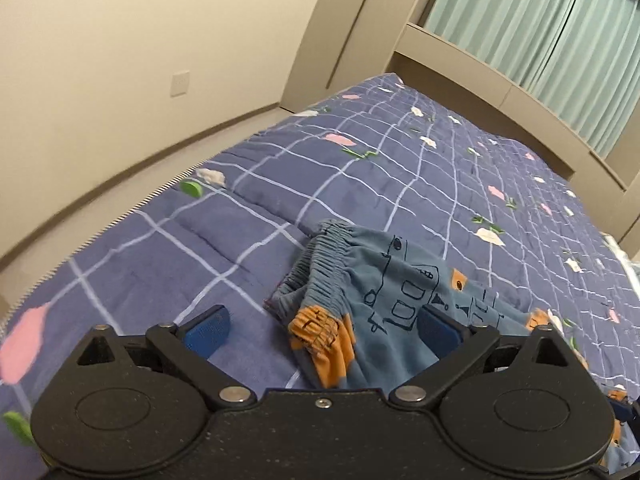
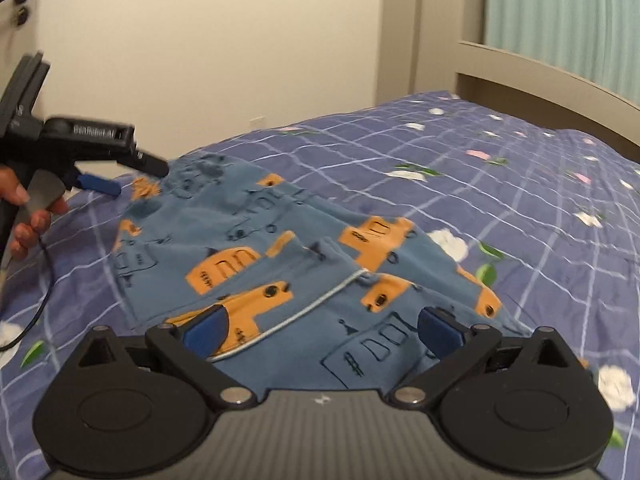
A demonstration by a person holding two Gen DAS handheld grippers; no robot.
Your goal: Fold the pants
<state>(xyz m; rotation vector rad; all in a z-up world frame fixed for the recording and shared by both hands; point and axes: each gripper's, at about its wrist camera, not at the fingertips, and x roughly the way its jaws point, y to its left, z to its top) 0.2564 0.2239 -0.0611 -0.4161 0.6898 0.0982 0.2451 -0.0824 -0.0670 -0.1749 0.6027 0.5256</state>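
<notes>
Small blue pants (image 2: 280, 240) with orange vehicle prints lie on the bed. In the left wrist view the pants (image 1: 384, 292) show their gathered elastic waistband, bunched and partly folded over. My left gripper (image 1: 324, 328) is open, just above the waistband end, holding nothing; it also shows at the left of the right wrist view (image 2: 116, 180), near the far edge of the pants. My right gripper (image 2: 320, 330) is open above the near end of the pants, its blue fingertips (image 2: 208, 330) spread over the cloth.
The bed carries a blue checked quilt (image 1: 360, 168) with flower prints. A beige headboard (image 2: 540, 84) and green curtains (image 1: 540, 32) stand at the right. A cream wall (image 1: 120, 60) and the floor lie beyond the bed's left edge.
</notes>
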